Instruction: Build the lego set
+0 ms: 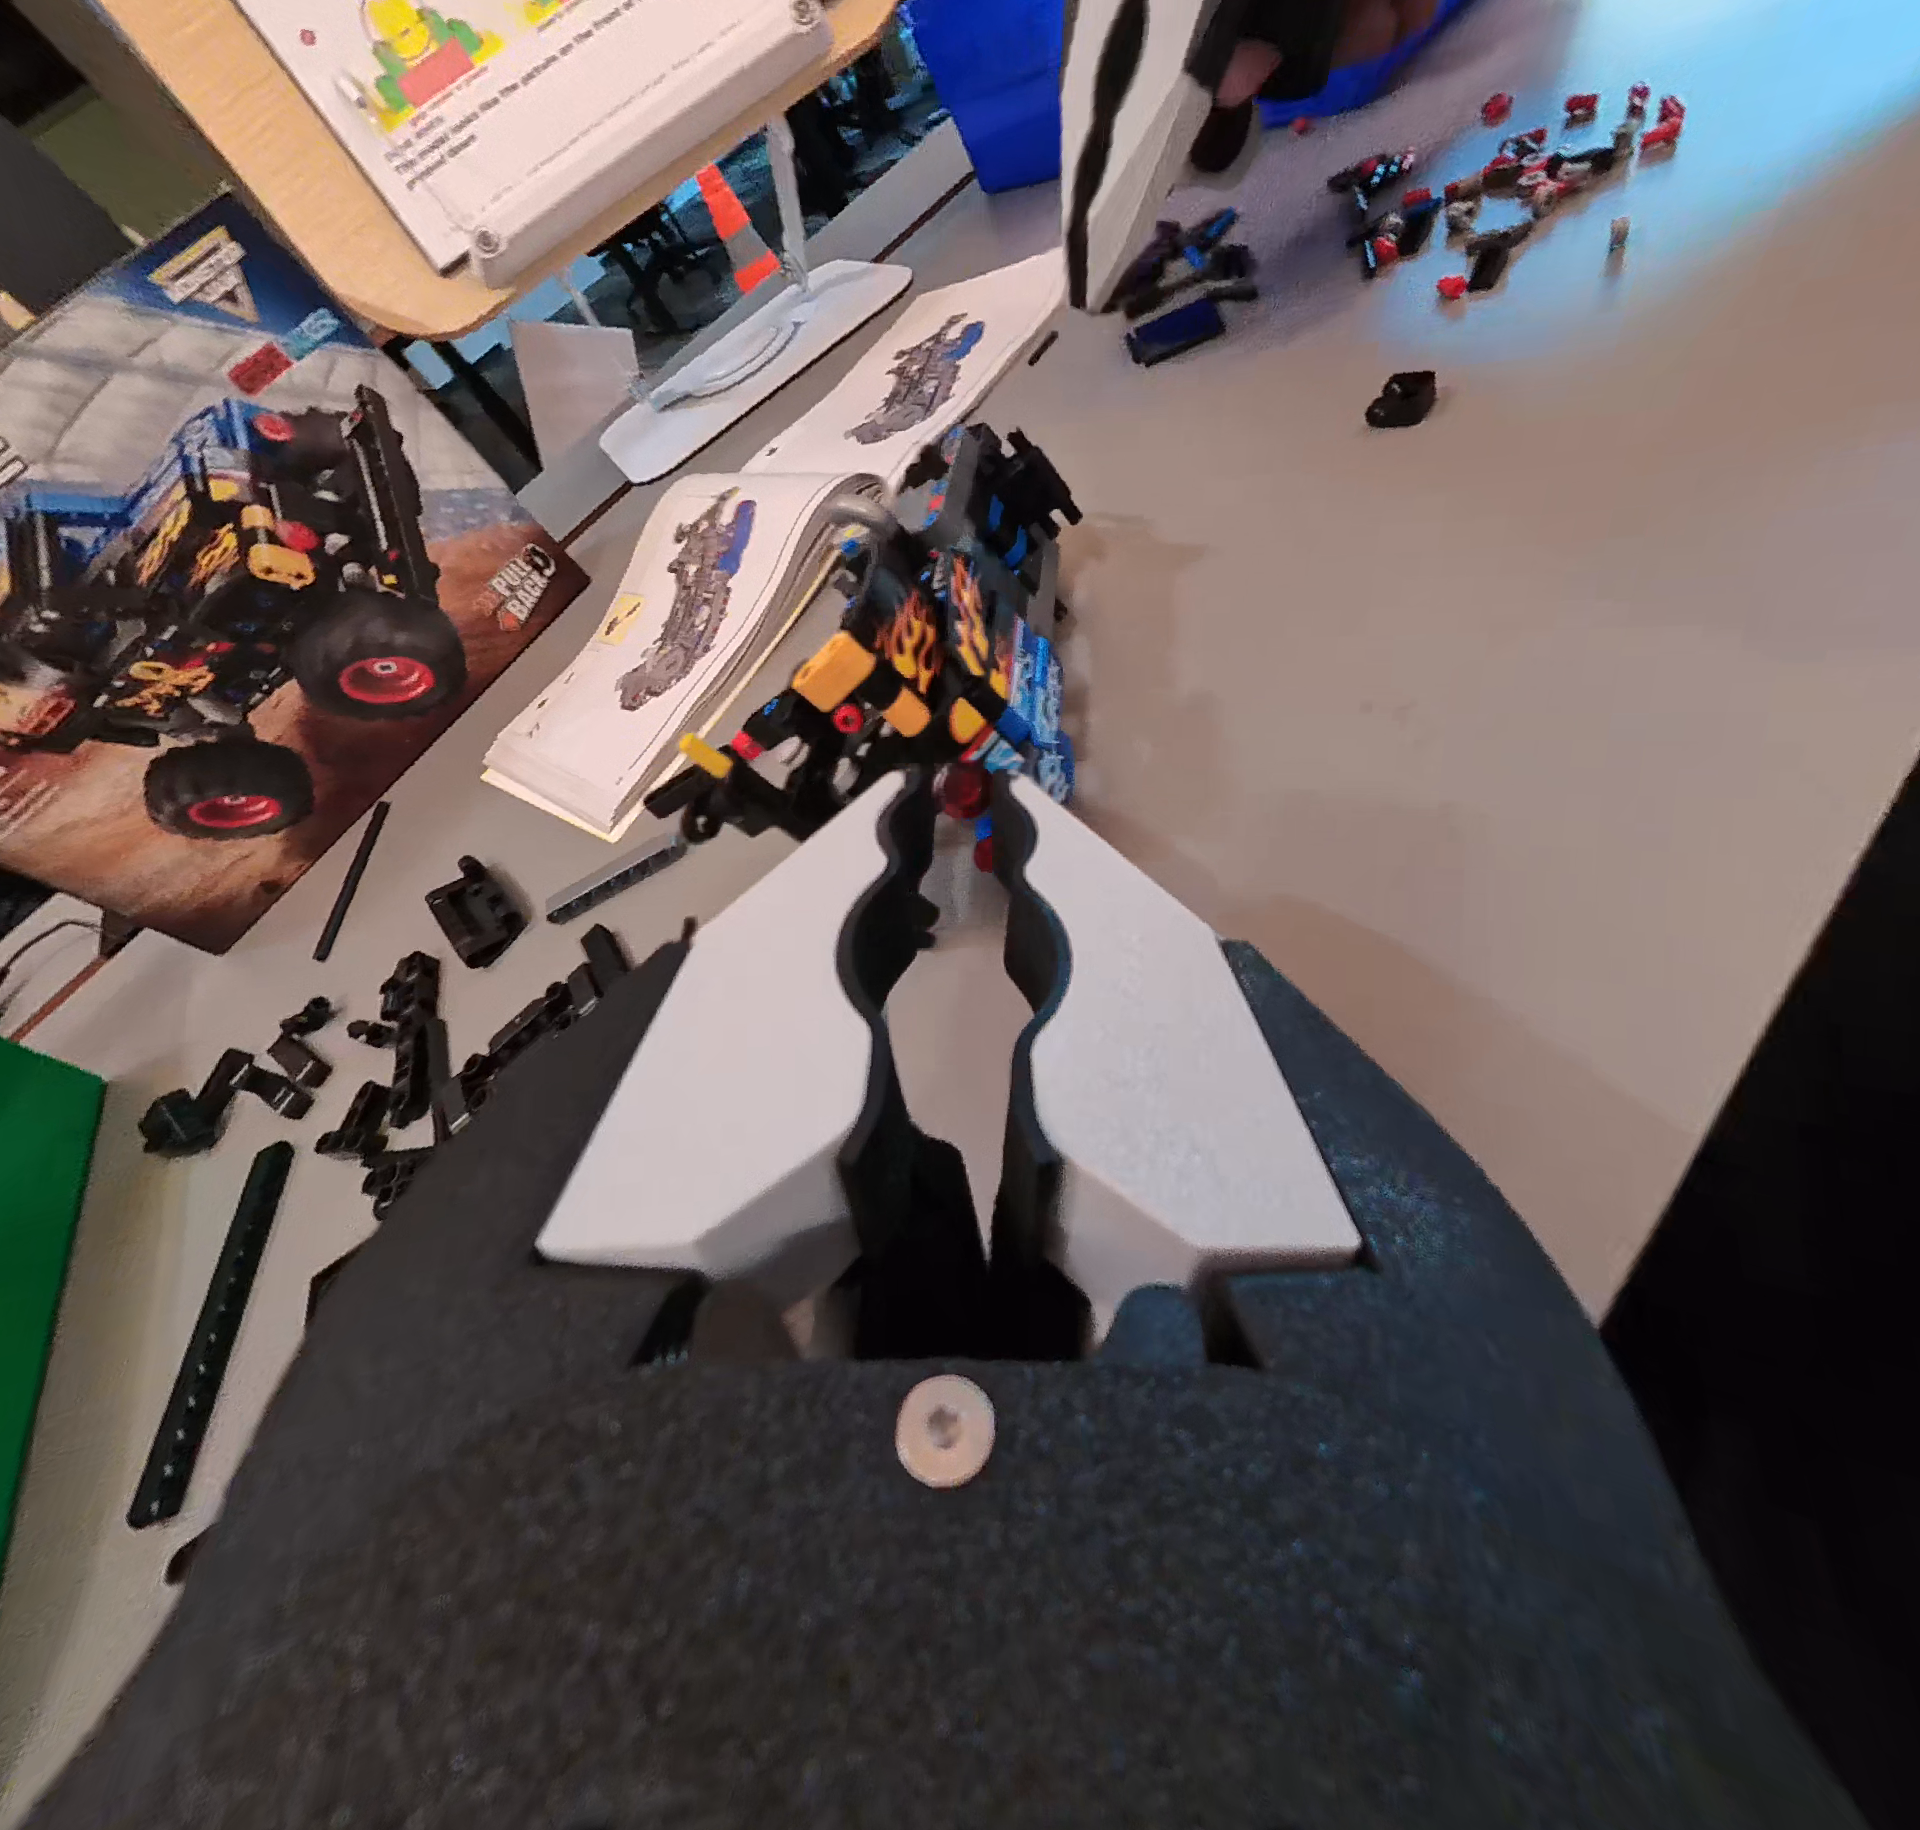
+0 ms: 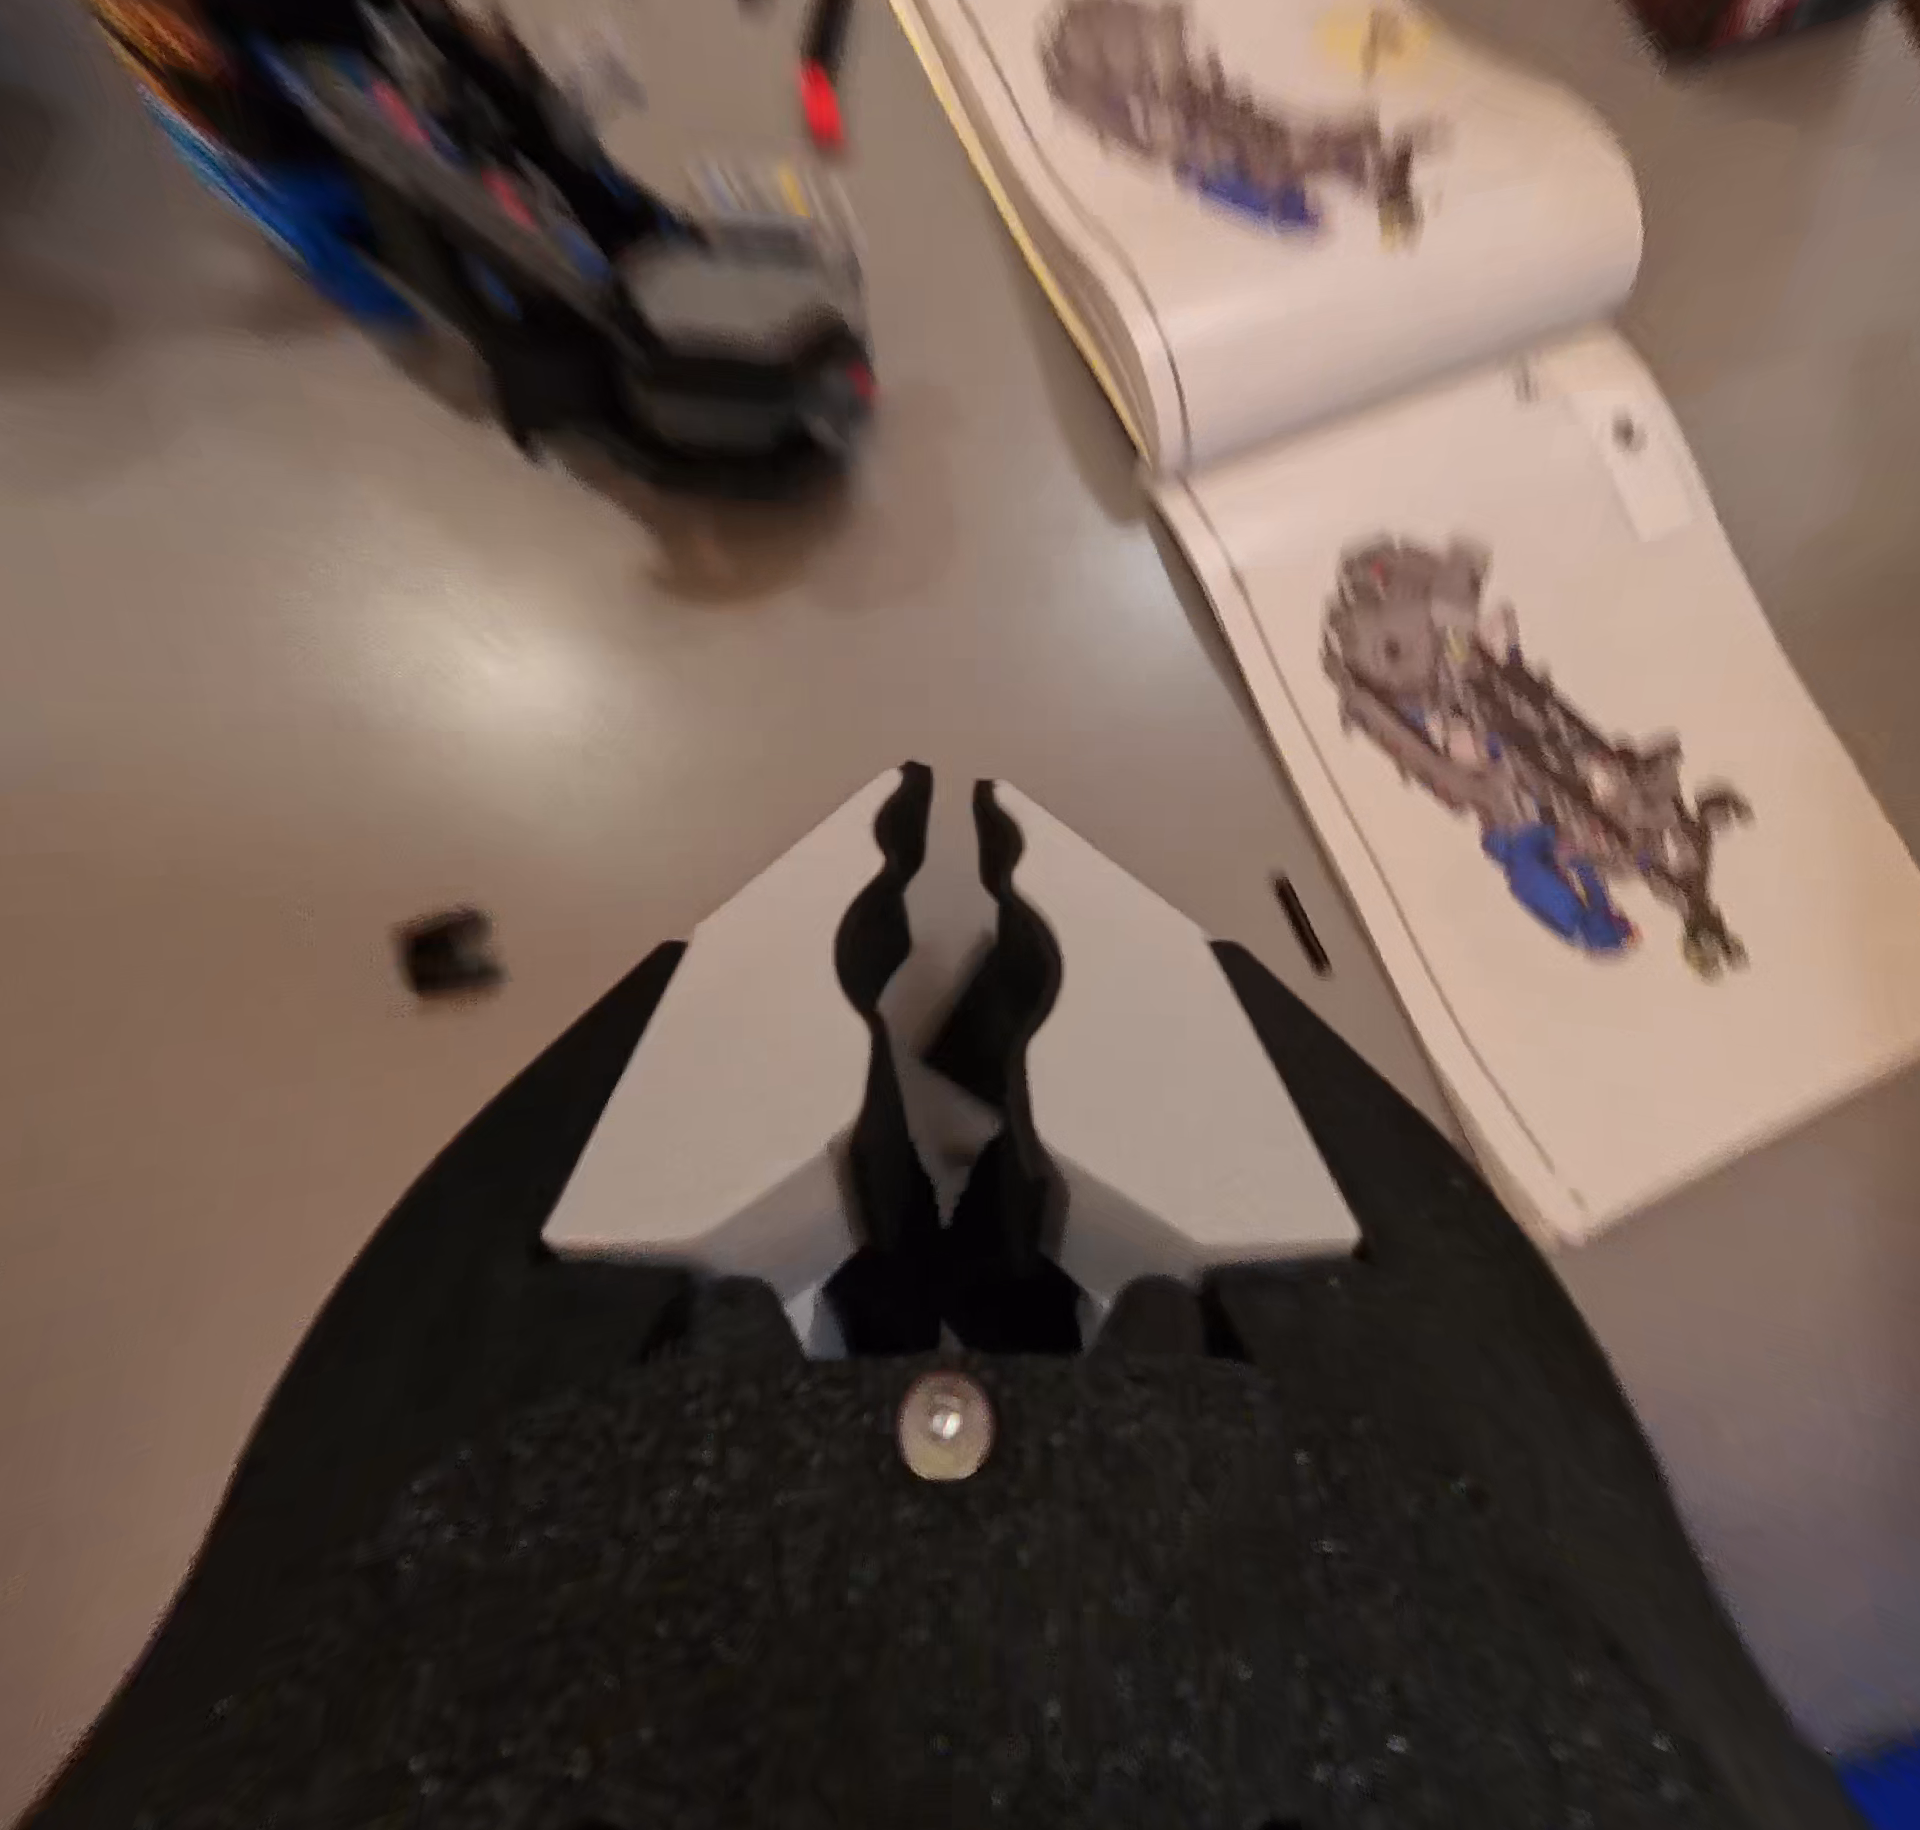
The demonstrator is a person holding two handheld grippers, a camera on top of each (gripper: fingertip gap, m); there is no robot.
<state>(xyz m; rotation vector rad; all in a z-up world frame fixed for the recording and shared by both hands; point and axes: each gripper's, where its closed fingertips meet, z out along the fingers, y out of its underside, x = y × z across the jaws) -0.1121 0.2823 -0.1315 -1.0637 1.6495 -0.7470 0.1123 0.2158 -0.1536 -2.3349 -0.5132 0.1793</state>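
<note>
The partly built lego truck (image 1: 935, 637), black and blue with yellow flame stickers, stands tilted on the pale table beside the open instruction booklet (image 1: 675, 627). My left gripper (image 1: 958, 804) is shut on the truck's lower end, around a red round part. The right gripper (image 1: 1101, 253) hangs fingers-down at the back, held by a gloved hand, well apart from the truck. In the blurred right wrist view my right gripper (image 2: 948, 778) is shut to a narrow gap and empty above bare table. The truck (image 2: 540, 222) lies ahead to its left, the booklet (image 2: 1455, 585) to its right.
The set's box (image 1: 208, 617) lies at left. Loose black pieces (image 1: 395, 1053) and a long black beam (image 1: 213, 1333) lie near left. Red and black pieces (image 1: 1507, 180) lie far right by a blue bin (image 1: 987, 66). A small black piece (image 2: 447, 949) lies left of my right gripper.
</note>
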